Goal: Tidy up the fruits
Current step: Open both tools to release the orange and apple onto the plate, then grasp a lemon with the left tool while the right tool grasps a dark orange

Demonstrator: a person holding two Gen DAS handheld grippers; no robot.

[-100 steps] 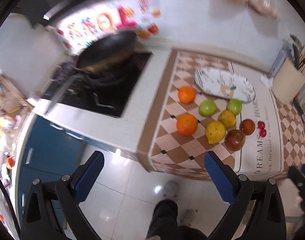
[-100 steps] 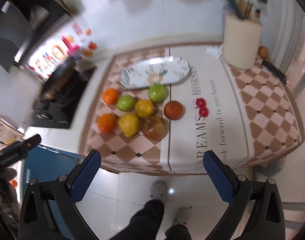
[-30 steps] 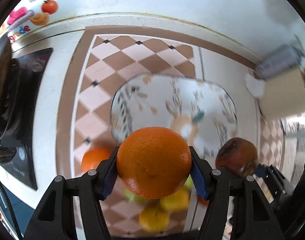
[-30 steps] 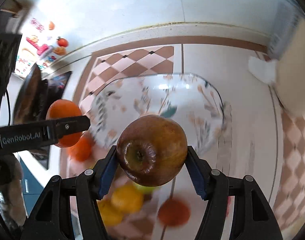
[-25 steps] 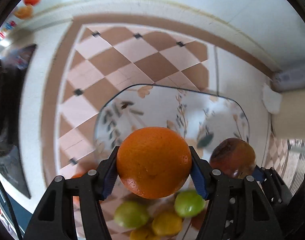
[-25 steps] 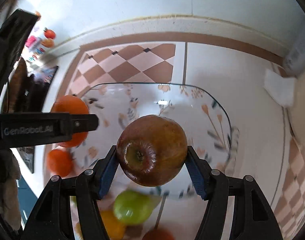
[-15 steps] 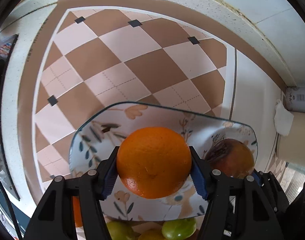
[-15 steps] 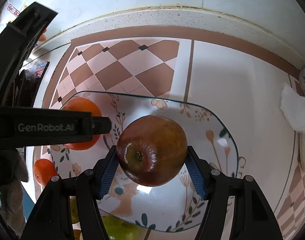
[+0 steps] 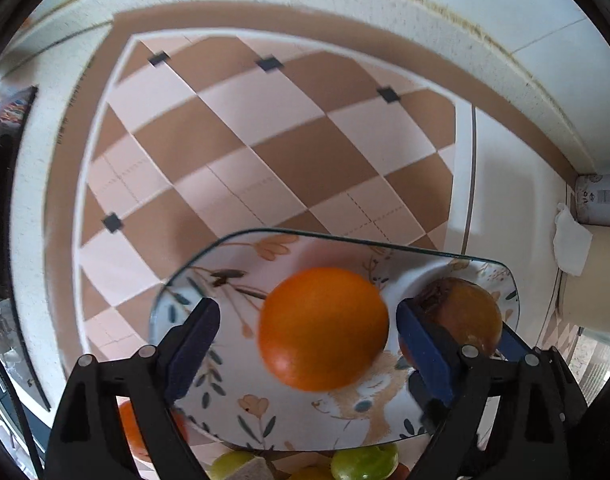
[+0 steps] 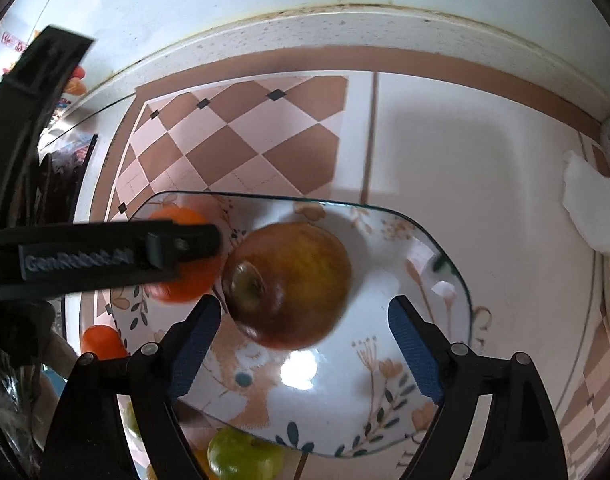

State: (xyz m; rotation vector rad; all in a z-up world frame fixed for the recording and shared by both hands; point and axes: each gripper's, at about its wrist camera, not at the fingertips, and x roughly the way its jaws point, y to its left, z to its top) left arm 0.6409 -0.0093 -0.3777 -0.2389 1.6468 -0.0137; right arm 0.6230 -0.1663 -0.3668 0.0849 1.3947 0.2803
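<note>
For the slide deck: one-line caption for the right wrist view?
Open right hand-held gripper over a red-yellow apple on the floral plate, orange alongside.

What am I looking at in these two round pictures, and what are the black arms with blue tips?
No robot here: a person holds a two-finger gripper in each hand, and each round picture comes from a fisheye camera on one gripper, looking along its fingers. The blue tips are the finger pads. In the left wrist view, the left gripper stands open around an orange over a flowered plate. In the right wrist view, the right gripper stands open around a red-yellow apple over the same plate; the black bar at left is the other gripper. Neither fruit is clamped. The plate lies on a checkered mat on a counter, with green fruits and another orange beside it.
</note>
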